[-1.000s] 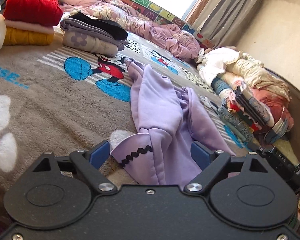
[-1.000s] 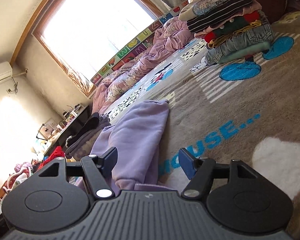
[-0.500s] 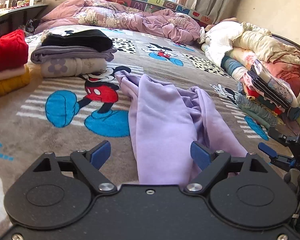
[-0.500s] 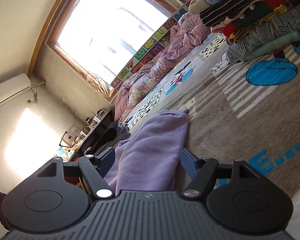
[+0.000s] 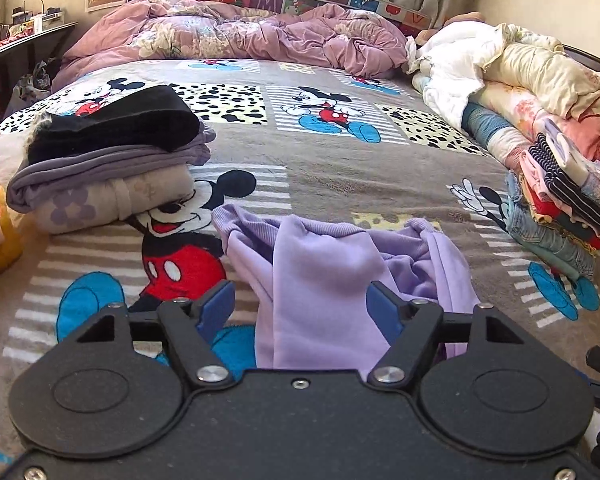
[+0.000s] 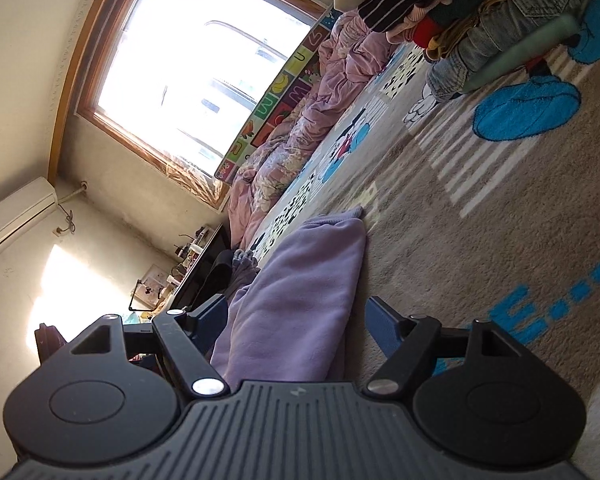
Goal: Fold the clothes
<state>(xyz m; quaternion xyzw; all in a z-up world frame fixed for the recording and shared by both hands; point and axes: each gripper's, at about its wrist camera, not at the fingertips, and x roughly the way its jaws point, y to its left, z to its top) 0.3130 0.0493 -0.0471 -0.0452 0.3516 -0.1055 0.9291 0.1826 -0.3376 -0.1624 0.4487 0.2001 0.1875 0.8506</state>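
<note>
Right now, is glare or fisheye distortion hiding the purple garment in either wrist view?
Left wrist view: evenly lit, purple garment sharp, edges only bowed by the fisheye. Right wrist view: window blown out white and the frame strongly tilted, yet the garment between the open fingers stays readable.

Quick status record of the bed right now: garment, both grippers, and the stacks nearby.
garment: lilac sweatshirt, rumpled, unfolded, on the Mickey blanket
left gripper: open, fabric between fingers, not clamped
right gripper: open, straddling another part of the sweatshirt
left stack: folded pile, black piece on top
right stack: mixed clothes pile, jeans near the bottom
</note>
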